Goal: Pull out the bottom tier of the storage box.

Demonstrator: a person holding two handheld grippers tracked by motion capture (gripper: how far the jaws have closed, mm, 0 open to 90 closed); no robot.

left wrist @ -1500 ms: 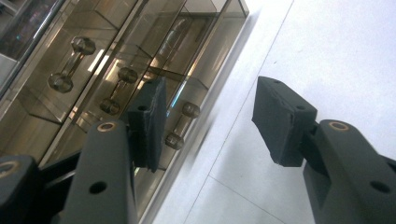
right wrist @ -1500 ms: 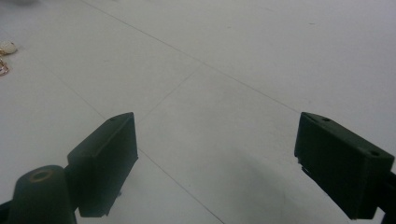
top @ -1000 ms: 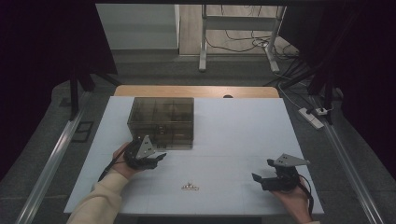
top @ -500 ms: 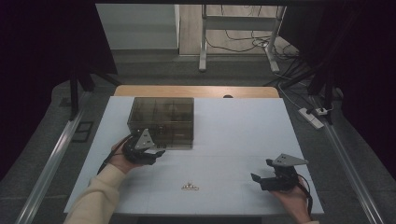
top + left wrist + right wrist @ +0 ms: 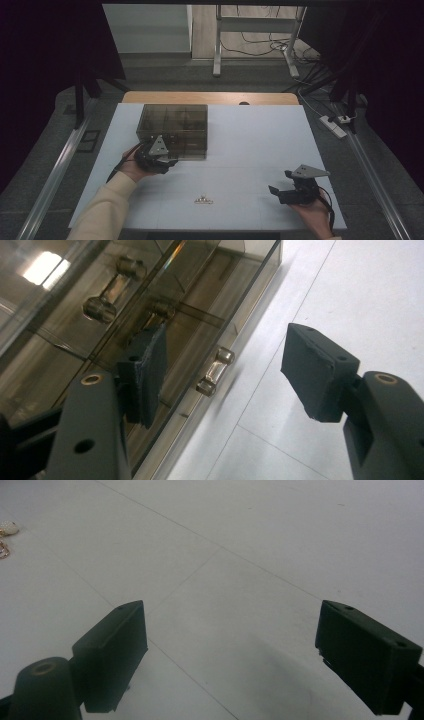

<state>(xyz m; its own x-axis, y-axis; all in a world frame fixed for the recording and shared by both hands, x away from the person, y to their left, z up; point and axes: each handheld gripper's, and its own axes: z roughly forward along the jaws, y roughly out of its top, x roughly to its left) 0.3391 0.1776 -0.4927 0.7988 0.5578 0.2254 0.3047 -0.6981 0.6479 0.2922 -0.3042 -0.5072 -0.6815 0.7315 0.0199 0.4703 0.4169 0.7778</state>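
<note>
Left tongs gape, empty, astride the drawer handle — ready to grip; right tongs rest wide, empty.

Smoky brown clear box with a silver handle; white surface crossed by thin grey lines; black tongs; gold trinket.

I'm working in a lab-type recording bay: white table boxed in by black curtains, power strip on the grey floor right of the table, loose cables and a metal stand beyond the table's far edge.
</note>
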